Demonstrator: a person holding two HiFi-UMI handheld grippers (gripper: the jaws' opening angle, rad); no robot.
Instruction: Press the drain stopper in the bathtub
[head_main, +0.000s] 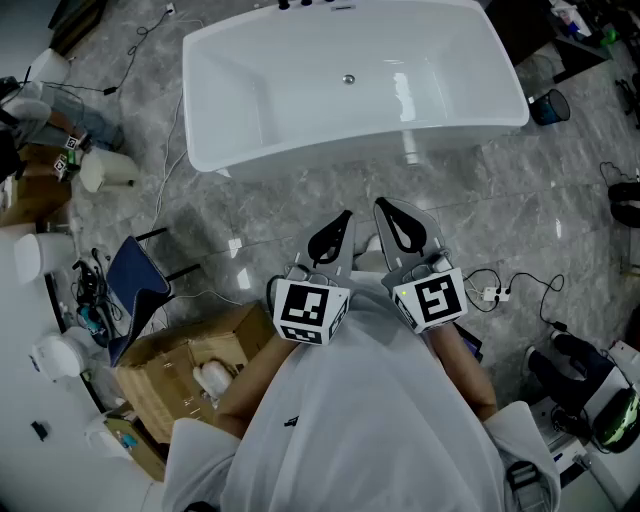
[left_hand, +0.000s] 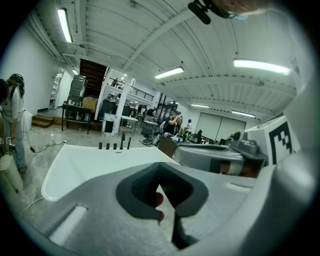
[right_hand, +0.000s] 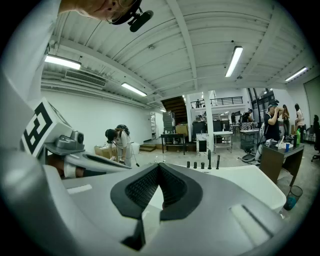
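I hold the left gripper (head_main: 343, 222) and right gripper (head_main: 386, 208) side by side, close together, just in front of the person's chest. On both, the jaws are clenched tip to tip with nothing between them. The tub (head_main: 300, 150) stands on the floor ahead of the jaws, well apart from them. The stopper (head_main: 348, 78) sits in the tub's bottom, straight ahead of the jaws. Black taps (left_hand: 121, 141) line the rim beyond it.
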